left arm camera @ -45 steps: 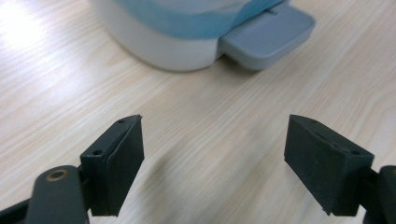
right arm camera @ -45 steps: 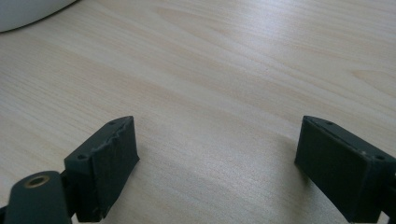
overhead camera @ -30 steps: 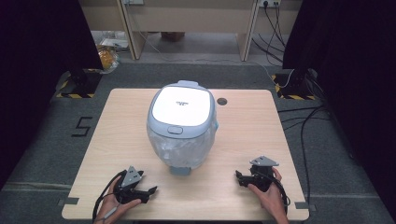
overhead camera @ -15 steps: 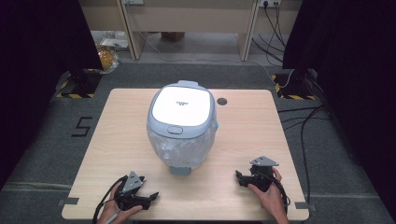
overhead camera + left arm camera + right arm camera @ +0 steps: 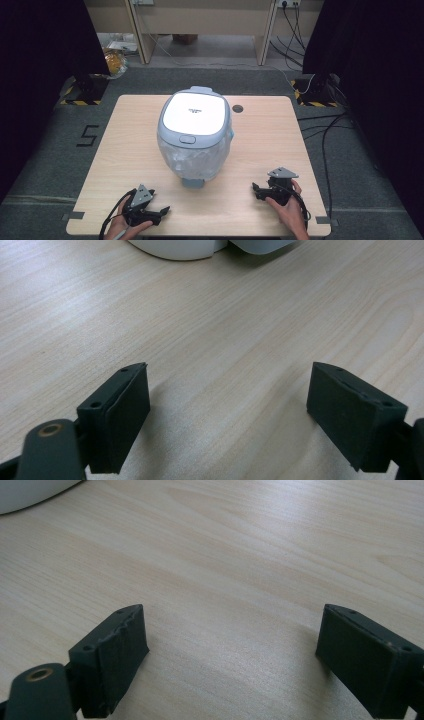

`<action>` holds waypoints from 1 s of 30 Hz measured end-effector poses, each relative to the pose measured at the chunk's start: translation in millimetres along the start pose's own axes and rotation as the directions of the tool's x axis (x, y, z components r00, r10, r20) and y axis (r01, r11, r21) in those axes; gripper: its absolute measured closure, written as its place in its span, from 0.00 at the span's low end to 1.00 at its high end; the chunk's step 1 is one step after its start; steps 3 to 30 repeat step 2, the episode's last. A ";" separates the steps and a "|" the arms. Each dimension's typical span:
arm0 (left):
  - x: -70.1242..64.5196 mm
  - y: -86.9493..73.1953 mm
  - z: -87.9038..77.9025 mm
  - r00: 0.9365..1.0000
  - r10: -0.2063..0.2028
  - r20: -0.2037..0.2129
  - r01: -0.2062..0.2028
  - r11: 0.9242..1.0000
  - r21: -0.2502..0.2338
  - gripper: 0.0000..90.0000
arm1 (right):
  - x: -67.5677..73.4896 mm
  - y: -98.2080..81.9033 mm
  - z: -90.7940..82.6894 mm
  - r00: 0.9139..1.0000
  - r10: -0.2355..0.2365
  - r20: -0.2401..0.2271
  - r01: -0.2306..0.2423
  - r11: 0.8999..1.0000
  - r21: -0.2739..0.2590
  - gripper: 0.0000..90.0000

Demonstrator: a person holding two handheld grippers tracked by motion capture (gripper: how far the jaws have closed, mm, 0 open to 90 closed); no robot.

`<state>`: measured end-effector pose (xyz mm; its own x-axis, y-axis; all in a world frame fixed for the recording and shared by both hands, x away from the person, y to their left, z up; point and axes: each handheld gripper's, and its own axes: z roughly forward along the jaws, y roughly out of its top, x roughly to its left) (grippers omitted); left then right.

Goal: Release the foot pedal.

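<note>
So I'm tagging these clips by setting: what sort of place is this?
Most likely a lab or recording room, not a home kitchen: a lone wooden table stands between black curtains, hazard-striped stand bases sit on the grey carpet, and a number 5 marks the floor.

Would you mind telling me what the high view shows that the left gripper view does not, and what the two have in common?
The high view alone takes in the whole bin, with its white lid closed and a clear liner bunched below it, plus both hands at the near edge, the right gripper and the dark floor. The left gripper view alone gives a close look at its two black fingers, set wide apart with bare wood between them. Both show the wooden table, the left gripper and a pale part of the bin.
</note>
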<state>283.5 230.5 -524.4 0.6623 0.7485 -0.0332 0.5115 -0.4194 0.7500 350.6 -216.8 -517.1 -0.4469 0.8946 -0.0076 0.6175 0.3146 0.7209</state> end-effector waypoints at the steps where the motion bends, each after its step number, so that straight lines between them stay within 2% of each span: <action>1: 0.0 0.0 0.0 1.000 0.000 0.000 0.000 1.000 0.000 0.18 | 0.0 0.0 0.0 1.000 0.000 0.000 0.000 1.000 0.000 0.14; 30: 0.0 0.0 0.0 1.000 0.000 0.000 0.000 1.000 0.000 0.18 | 0.0 0.0 0.0 1.000 0.000 0.000 0.000 1.000 0.000 0.14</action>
